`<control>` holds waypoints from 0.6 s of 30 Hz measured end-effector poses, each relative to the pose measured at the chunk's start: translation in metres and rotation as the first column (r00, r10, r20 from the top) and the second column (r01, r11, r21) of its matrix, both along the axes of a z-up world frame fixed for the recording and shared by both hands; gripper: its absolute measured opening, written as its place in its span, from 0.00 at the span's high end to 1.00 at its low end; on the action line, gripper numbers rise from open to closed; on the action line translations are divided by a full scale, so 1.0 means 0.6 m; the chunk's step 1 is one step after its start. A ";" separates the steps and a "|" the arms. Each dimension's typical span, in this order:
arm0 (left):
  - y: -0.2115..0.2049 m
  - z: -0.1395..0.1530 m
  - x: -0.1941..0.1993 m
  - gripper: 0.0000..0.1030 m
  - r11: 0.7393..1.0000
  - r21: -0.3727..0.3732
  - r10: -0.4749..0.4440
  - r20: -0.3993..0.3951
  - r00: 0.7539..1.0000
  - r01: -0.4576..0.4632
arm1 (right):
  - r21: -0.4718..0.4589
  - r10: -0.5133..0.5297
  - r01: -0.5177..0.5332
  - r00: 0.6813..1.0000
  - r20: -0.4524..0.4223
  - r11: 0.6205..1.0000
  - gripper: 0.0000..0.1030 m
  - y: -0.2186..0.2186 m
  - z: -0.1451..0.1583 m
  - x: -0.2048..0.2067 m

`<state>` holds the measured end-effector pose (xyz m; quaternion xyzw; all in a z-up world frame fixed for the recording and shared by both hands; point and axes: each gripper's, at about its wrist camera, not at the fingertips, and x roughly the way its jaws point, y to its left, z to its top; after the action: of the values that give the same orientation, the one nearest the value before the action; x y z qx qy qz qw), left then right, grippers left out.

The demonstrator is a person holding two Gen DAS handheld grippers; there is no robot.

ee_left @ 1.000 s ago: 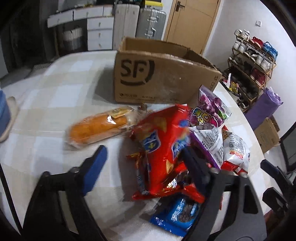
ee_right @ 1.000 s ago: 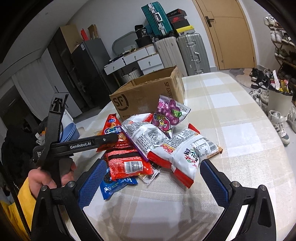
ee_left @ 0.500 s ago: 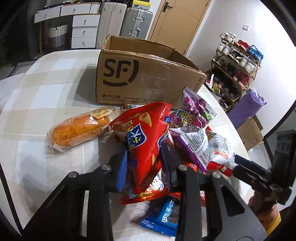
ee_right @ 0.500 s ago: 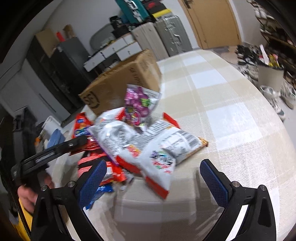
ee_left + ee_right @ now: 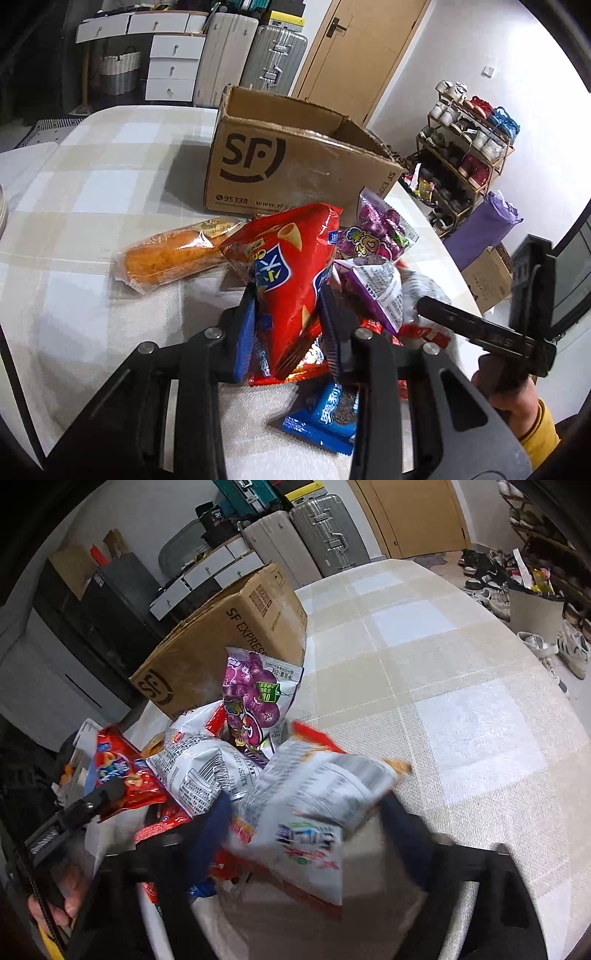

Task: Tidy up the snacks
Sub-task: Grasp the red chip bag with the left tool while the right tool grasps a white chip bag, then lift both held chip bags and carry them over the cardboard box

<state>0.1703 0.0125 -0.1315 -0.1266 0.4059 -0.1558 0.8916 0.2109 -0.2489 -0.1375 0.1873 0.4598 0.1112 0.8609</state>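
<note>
My left gripper (image 5: 288, 321) is shut on the lower part of a red chip bag (image 5: 291, 266), which stands tilted above the snack pile. Around it lie a wrapped bread roll (image 5: 173, 254), a purple candy bag (image 5: 376, 232), a white-and-purple bag (image 5: 380, 288) and a blue cookie pack (image 5: 328, 417). Behind them stands an open cardboard box (image 5: 295, 173). In the right wrist view my right gripper (image 5: 306, 830) is closing, with a blurred white-and-red snack bag (image 5: 314, 805) between its fingers. The red chip bag (image 5: 118, 771) shows at the left there.
The checked tablecloth (image 5: 443, 664) stretches bare to the right of the pile. A hand in a yellow sleeve (image 5: 517, 398) holds the other gripper at the table's right edge. Suitcases (image 5: 273, 62), drawers (image 5: 173, 70) and a shoe rack (image 5: 472, 136) stand beyond the table.
My left gripper closed on the red chip bag and tipped it up off the pile. My right gripper dropped toward the white-and-red bag and its jaws narrowed around it.
</note>
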 end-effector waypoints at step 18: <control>0.023 0.057 -0.075 0.72 1.000 -0.023 0.000 0.060 0.998 0.001 | 0.070 0.008 -0.012 0.998 0.069 0.997 0.58 -0.006 0.027 -0.067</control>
<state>0.1253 0.0262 -0.0973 -0.1319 0.3772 -0.1645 0.9018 0.1705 -0.2524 -0.1216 0.2113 0.4268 0.1380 0.8684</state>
